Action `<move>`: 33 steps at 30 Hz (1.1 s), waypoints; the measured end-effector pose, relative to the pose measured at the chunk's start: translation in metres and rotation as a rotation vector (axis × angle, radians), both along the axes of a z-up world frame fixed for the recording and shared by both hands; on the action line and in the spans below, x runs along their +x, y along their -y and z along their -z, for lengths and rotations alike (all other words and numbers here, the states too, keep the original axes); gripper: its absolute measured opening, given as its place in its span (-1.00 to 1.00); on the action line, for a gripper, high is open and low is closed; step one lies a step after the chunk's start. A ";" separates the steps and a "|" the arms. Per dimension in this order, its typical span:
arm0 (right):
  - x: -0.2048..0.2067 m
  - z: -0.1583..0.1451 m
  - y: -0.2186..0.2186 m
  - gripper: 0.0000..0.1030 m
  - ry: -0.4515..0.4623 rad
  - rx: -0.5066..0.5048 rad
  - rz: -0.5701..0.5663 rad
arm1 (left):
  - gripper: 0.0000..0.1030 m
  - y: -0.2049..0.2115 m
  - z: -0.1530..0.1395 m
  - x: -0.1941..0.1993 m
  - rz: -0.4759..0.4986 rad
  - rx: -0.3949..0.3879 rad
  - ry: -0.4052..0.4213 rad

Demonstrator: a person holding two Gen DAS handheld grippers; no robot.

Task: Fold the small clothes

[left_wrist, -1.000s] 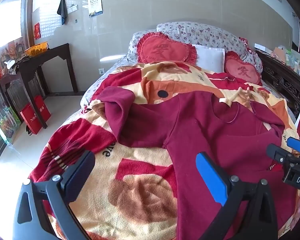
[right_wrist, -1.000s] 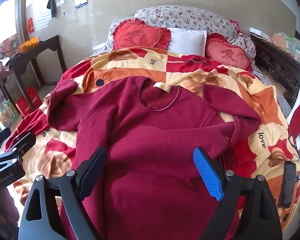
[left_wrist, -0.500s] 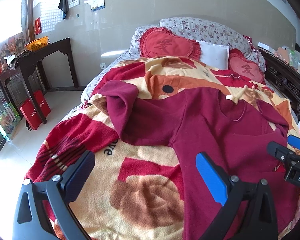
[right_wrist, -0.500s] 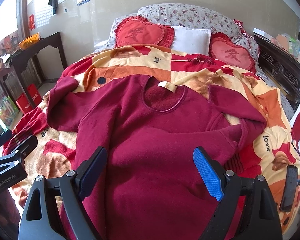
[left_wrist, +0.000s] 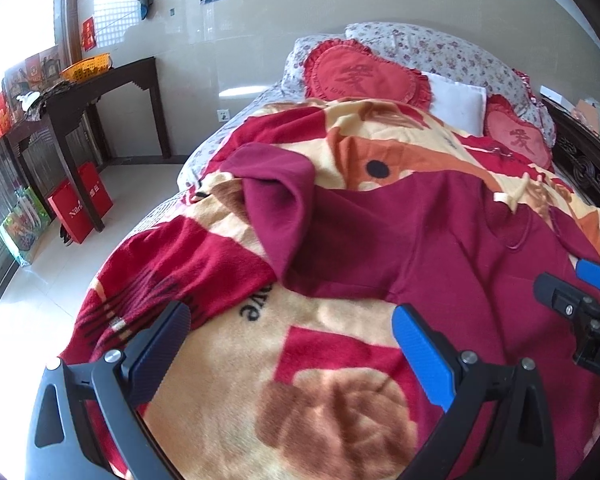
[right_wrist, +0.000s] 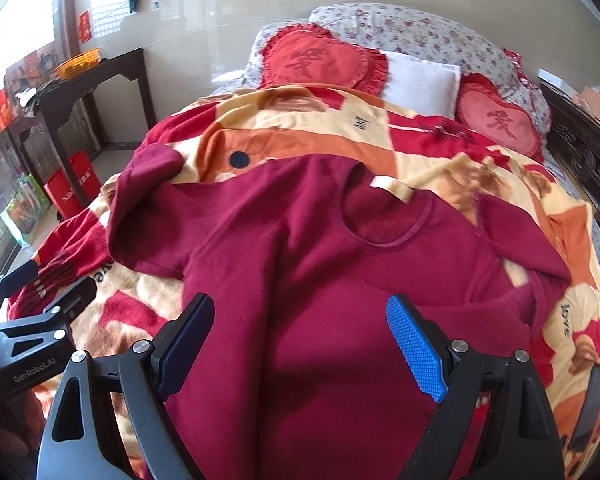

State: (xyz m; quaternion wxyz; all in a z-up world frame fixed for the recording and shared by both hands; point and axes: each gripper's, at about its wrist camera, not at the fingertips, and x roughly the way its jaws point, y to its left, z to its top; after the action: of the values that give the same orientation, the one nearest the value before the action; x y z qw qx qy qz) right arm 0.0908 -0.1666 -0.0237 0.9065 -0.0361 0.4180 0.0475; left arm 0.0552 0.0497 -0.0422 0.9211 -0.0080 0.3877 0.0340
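Maroon long-sleeve top (left_wrist: 452,248) lies spread on the fleece blanket (left_wrist: 324,384), ahead and right of the left hand-held gripper (left_wrist: 290,344), whose jaws are wide apart and hold nothing; its crumpled sleeve (left_wrist: 276,196) lies ahead. Dark side table (left_wrist: 84,92) stands by the wall, red bag (left_wrist: 80,204) under it. Right view: right hand-held gripper (right_wrist: 296,340) hovers over the top's body (right_wrist: 300,280), jaws spread, empty. Neckline (right_wrist: 388,216) faces the heart cushions (right_wrist: 320,60) at the bed's head.
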 end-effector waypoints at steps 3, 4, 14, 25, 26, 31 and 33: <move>0.013 0.000 -0.017 0.40 0.002 -0.001 -0.036 | 0.99 -0.014 0.003 0.006 -0.021 0.005 -0.008; 0.018 0.000 -0.022 0.40 0.003 0.000 -0.048 | 0.99 -0.019 0.004 0.007 -0.027 0.005 -0.011; 0.099 -0.009 -0.110 0.29 -0.022 0.101 -0.265 | 1.00 -0.085 0.009 0.015 -0.148 0.001 -0.039; 0.199 0.050 -0.221 -0.45 -0.242 0.041 -0.426 | 1.00 -0.111 0.025 0.027 -0.173 -0.014 -0.066; 0.201 0.055 -0.220 -0.62 -0.257 0.043 -0.428 | 1.00 -0.112 0.026 0.029 -0.172 -0.019 -0.067; 0.195 0.038 -0.194 -1.00 -0.184 0.148 -0.394 | 1.00 -0.107 0.026 0.033 -0.163 -0.025 -0.070; 0.184 0.021 -0.177 -1.00 -0.125 0.170 -0.379 | 1.00 -0.102 0.024 0.032 -0.158 -0.022 -0.063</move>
State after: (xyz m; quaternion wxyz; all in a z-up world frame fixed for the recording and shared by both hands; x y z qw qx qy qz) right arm 0.2746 0.0100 -0.0442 0.8535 -0.0346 0.4536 0.2543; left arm 0.0873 0.1514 -0.0660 0.9028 -0.0478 0.4150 0.1024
